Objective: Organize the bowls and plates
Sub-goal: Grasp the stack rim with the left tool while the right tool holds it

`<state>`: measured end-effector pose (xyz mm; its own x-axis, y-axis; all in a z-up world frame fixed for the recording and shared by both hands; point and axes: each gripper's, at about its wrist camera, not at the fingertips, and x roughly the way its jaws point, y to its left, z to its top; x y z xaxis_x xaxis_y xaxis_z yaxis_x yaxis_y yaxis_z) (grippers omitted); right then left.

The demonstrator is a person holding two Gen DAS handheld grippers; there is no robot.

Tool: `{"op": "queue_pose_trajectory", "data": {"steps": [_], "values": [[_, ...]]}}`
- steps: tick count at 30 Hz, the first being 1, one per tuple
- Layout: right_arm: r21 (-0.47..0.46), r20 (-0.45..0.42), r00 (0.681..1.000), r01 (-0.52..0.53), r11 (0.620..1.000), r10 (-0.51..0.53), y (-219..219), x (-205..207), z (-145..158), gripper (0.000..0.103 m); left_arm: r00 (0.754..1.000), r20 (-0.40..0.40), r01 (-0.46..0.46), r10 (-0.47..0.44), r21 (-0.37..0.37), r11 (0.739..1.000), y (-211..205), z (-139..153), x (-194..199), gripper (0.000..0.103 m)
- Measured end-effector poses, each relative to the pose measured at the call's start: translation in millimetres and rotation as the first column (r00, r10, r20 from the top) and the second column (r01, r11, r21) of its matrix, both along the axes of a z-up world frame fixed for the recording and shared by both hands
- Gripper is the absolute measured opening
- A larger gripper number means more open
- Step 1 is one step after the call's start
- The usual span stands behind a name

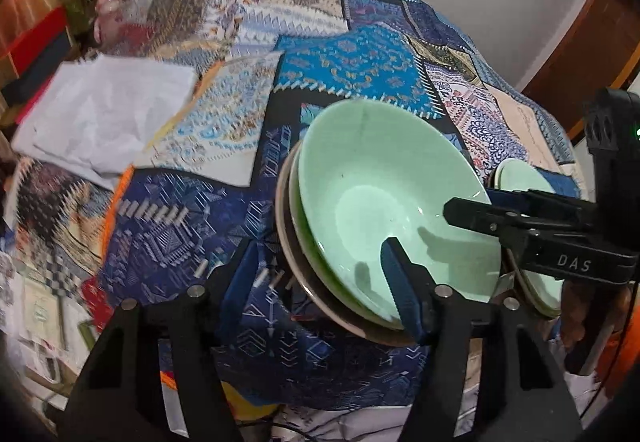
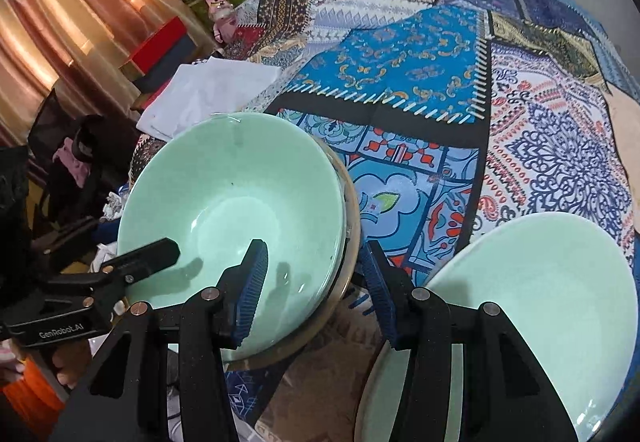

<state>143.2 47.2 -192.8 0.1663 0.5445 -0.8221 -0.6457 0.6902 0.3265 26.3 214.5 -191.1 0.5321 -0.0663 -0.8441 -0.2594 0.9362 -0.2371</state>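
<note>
A mint-green bowl (image 1: 384, 202) tops a stack with a green plate and a beige plate (image 1: 285, 226) under it, held tilted over the patchwork tablecloth (image 1: 352, 62). My right gripper (image 2: 316, 286) is shut on the stack's rim: one pad lies inside the bowl (image 2: 232, 202) and the other under the beige plate. My left gripper (image 1: 320, 278) straddles the opposite rim, with one finger inside the bowl. Its outer pad (image 1: 236, 282) stands off the plate edge, so it is open. A second mint bowl (image 2: 540, 302) sits to the right on its own plate.
A white folded cloth (image 1: 104, 114) lies at the table's left side. Boxes, a toy rabbit (image 2: 222, 8) and curtains crowd the far left. A wall stands behind the table. A hand (image 2: 68, 362) shows under the left gripper.
</note>
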Motion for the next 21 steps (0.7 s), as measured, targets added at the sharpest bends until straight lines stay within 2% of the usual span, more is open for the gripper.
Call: {"op": "queue_pose_trajectory", "data": {"steps": [4, 8, 13, 16, 21], "values": [[-0.024, -0.004, 1.0, -0.03, 0.999, 0.03, 7, -2, -3, 0.046, 1.0, -0.015, 0.003, -0.004, -0.063, 0.998, 2, -6, 4, 0.058], [-0.049, 0.012, 0.999, -0.048, 0.998, 0.049, 13, -4, -6, 0.042, 0.999, -0.049, 0.007, -0.012, -0.1, 0.995, -1, -15, 12, 0.049], [-0.055, -0.004, 0.999, -0.049, 0.997, 0.048, 13, 0, -12, 0.036, 0.999, -0.046, -0.007, 0.002, -0.121, 0.993, 1, -19, 13, 0.048], [-0.073, 0.013, 0.998, -0.062, 0.995, 0.063, 16, -3, -13, 0.036, 0.999, -0.04, -0.011, 0.006, -0.113, 0.994, 0, -21, 13, 0.048], [-0.097, 0.044, 0.997, -0.06, 0.993, 0.065, 19, -4, -15, 0.032, 0.999, -0.035, 0.006, -0.008, -0.057, 0.998, -6, -19, 12, 0.048]]}}
